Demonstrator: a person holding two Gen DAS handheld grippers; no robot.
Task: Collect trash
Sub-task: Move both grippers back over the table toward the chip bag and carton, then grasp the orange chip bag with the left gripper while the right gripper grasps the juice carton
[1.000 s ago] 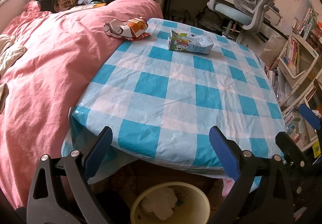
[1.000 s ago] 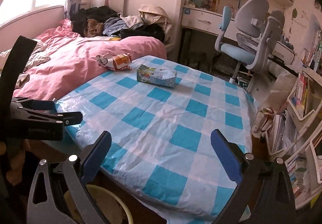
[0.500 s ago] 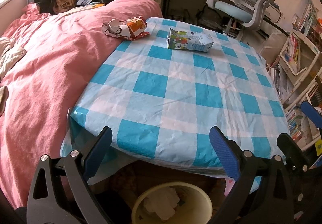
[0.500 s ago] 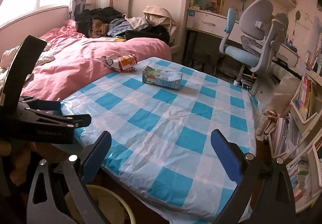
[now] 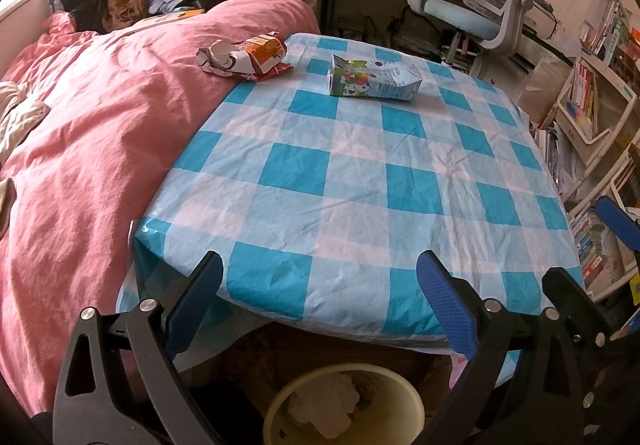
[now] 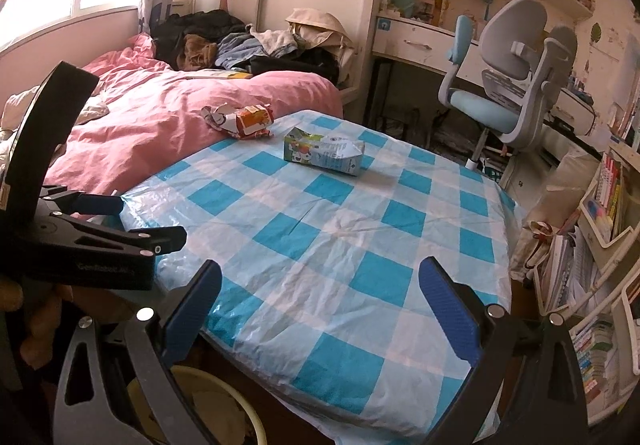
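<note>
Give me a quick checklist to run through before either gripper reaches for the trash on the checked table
1. Left gripper open and holding nothing: ok.
2. Right gripper open and holding nothing: ok.
3. Milk carton lying on its side on the table, nothing on top of it: ok.
4. Crumpled snack wrapper reachable: ok, though it sits at the table's far edge against the pink blanket.
5. Path across the cloth to both items free of other things: ok.
6. Trash bin in place below the near table edge, with room left: ok for place; how full it is, cannot tell.
</note>
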